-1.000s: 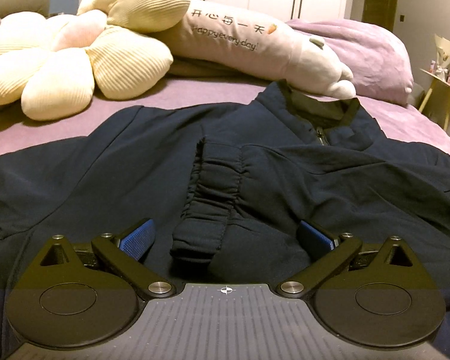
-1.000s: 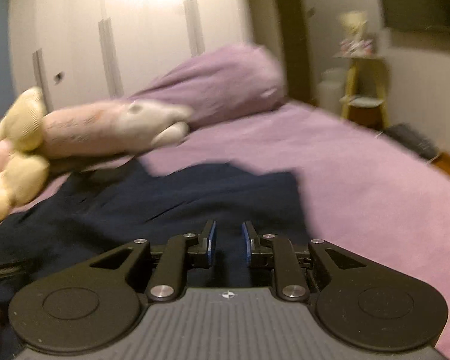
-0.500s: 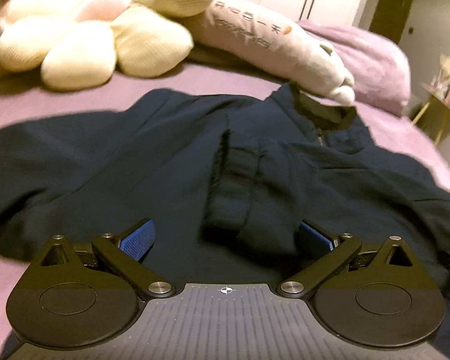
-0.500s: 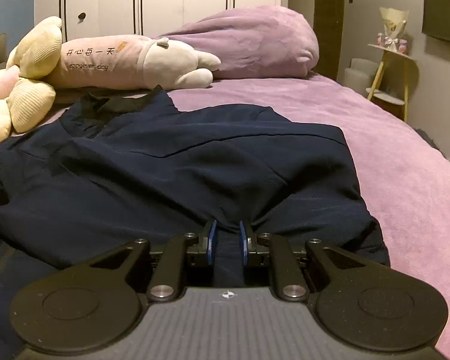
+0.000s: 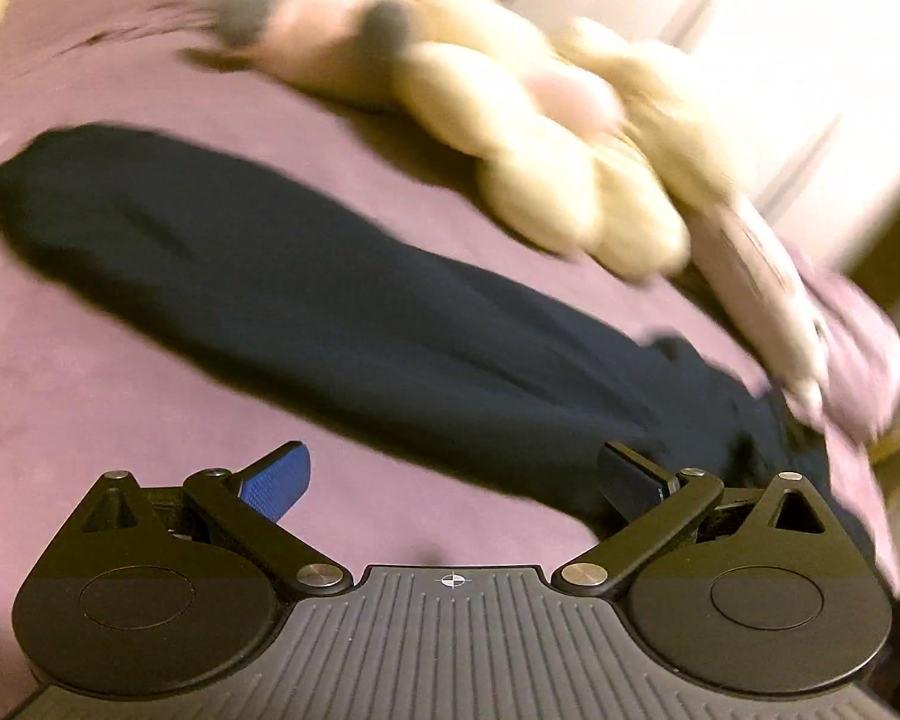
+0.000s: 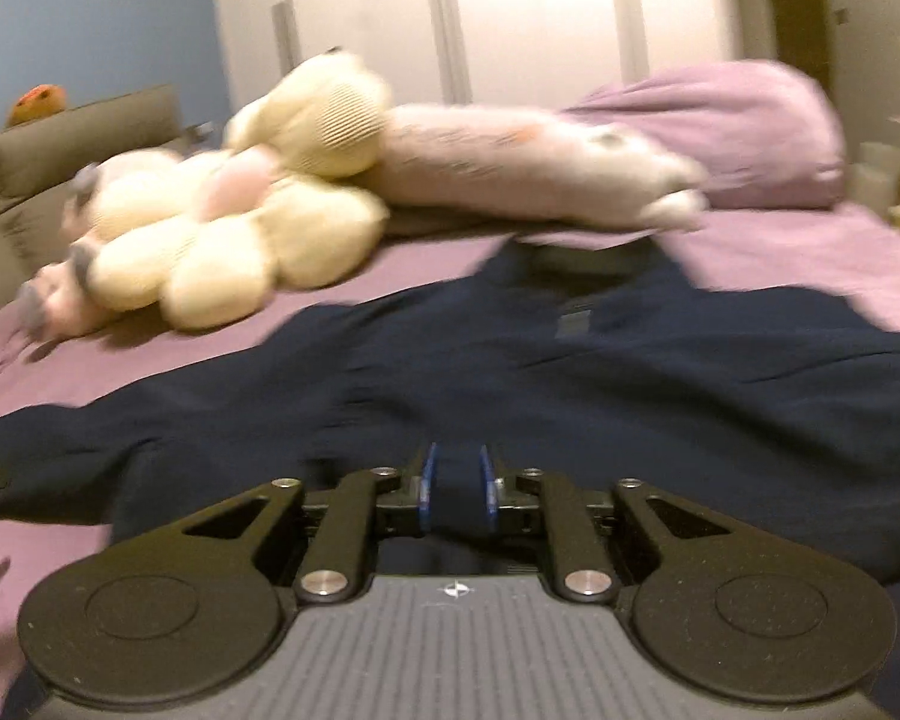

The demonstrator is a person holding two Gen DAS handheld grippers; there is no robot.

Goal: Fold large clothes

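A dark navy jacket [image 6: 570, 372] lies spread on the purple bed. In the left wrist view its long sleeve [image 5: 282, 276] stretches away to the upper left over the bedspread. My left gripper [image 5: 450, 480] is open and empty, its fingers wide apart just above the bed beside the sleeve's near end. My right gripper [image 6: 456, 483] is shut on a fold of the jacket's fabric at its near edge. Both views are motion-blurred.
Cream and pink plush toys [image 6: 234, 228] and a long pink plush pillow [image 6: 528, 162] lie at the head of the bed beyond the jacket. A purple pillow [image 6: 738, 132] sits at the back right. Bare purple bedspread [image 5: 90, 420] lies left of the sleeve.
My left gripper has swung left from over the jacket's body toward the outstretched sleeve, staying open. My right gripper has moved left over the jacket, still pinching its fabric.
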